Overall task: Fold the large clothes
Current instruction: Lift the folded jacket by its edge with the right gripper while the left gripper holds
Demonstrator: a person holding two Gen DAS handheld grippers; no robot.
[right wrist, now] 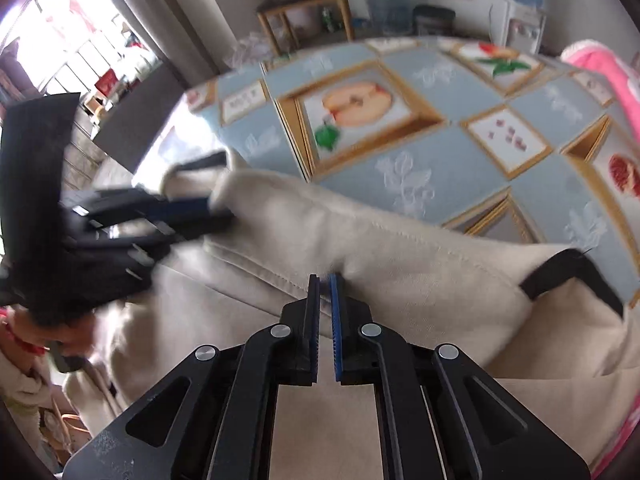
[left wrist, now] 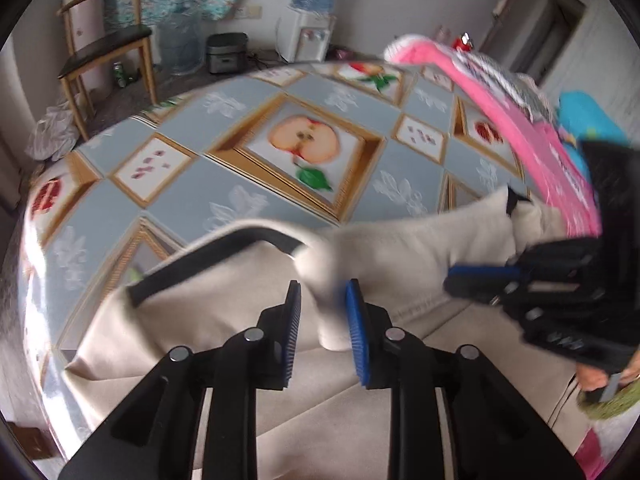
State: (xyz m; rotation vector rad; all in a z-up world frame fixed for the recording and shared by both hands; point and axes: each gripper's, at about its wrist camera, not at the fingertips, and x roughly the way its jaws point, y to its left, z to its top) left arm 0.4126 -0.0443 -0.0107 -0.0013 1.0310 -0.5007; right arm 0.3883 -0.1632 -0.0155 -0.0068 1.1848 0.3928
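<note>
A large cream garment (left wrist: pixel 248 320) with black trim lies on the near part of the table (left wrist: pixel 248 200), which has a cloth with blue squares and fruit pictures. The garment is bunched and partly raised, not flat.

The left gripper (left wrist: pixel 324 300) has its blue pads a little apart, and a fold of the cream cloth stands between them. The cloth touches the right pad; if the left pad also presses on it I cannot tell, because the picture is blurred there. In the right wrist view this gripper (right wrist: pixel 218 210) is at the left, with its tips at a raised corner of the garment.

The right gripper (right wrist: pixel 325 284) has its jaws almost together, with only a thin gap, and its tips are at a ridge of the cream cloth. If cloth is pinched between them is not clear.

A pink garment (left wrist: pixel 536 136) lies along the right side of the table, just beside the cream one. Behind the table stand a wooden chair (left wrist: pixel 104 44) and a water dispenser (left wrist: pixel 308 36).
</note>
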